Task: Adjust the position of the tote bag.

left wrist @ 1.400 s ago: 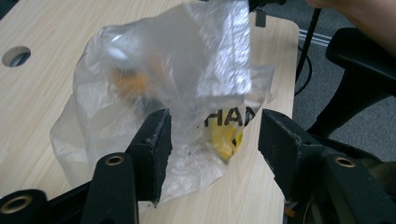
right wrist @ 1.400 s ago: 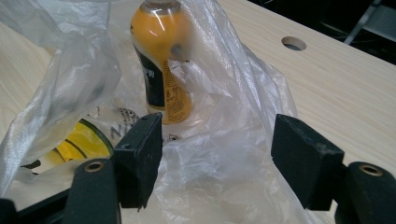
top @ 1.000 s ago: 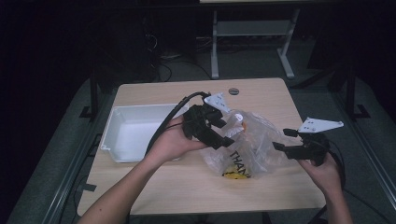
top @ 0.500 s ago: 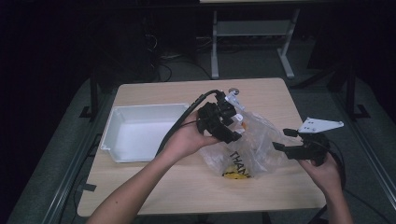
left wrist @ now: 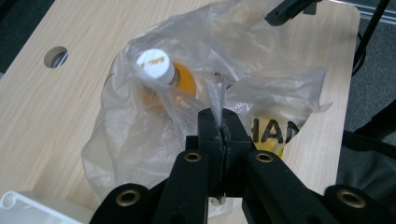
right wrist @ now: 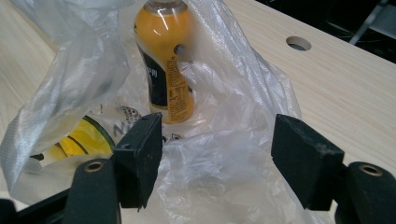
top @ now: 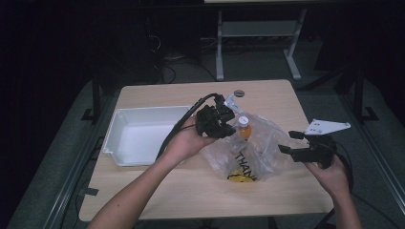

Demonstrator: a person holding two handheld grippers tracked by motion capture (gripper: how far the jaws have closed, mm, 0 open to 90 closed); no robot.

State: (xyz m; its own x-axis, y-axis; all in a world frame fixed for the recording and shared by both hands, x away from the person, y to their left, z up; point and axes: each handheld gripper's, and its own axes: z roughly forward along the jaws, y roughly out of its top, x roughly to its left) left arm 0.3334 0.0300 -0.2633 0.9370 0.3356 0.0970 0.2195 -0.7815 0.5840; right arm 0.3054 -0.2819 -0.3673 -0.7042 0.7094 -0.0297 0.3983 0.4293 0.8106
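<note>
**Bag pinched at one edge, bottle not yet out**

The clear plastic bag (top: 255, 152) is seen lying at centre right of the high view on the wooden table (top: 191, 191), with the orange juice bottle (top: 244, 127) standing upright inside it, white cap up. In the left gripper view, a fold of the bag's rim is caught between the jaws of the left gripper (left wrist: 219, 128), which are pressed together on the film just below the bottle. The right gripper (right wrist: 217, 140) is held with its jaws spread wide, nothing between them, low over the bag's crumpled near side; the bottle's label is faced in the upper middle of that view. The white bin (top: 143, 136) sits at centre left of the high view.

By judgement, the mouth is only half managed: one side is gripped, the other is left to be taken, and the bottle is yet to be freed. The left forearm is angled in from lower left, wrist cocked over the bag; the right hand is held low at the right edge.
</note>
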